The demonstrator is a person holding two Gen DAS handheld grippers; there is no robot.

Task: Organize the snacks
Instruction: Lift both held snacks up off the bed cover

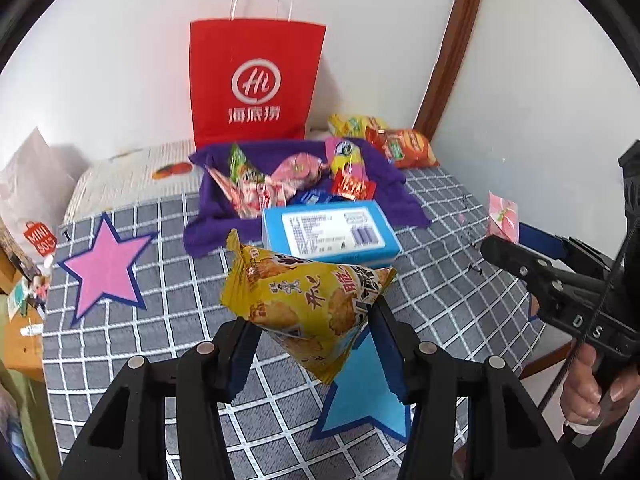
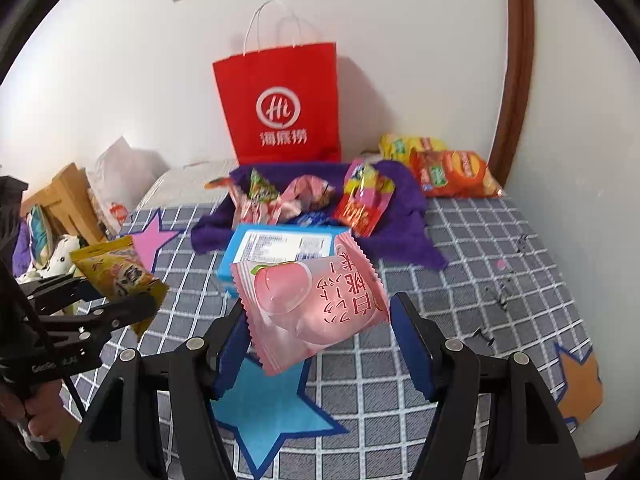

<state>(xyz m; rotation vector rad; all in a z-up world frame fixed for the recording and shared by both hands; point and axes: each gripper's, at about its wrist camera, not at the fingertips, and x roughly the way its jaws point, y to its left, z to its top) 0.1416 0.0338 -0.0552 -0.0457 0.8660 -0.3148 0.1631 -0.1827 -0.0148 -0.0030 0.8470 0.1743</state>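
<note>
My left gripper is shut on a yellow snack bag and holds it in the air over the checked bed cover. In the right wrist view the same bag shows at the left in that gripper. My right gripper is shut on a pink peach packet, also lifted off the cover. The left wrist view catches this packet at the far right. Behind both lies a purple cloth heaped with several snacks, with a blue box at its front edge.
A red paper bag stands against the wall behind the cloth. Orange and yellow chip bags lie at the back right. Paper stars lie on the cover: pink, blue, orange. A person's hand grips the right handle.
</note>
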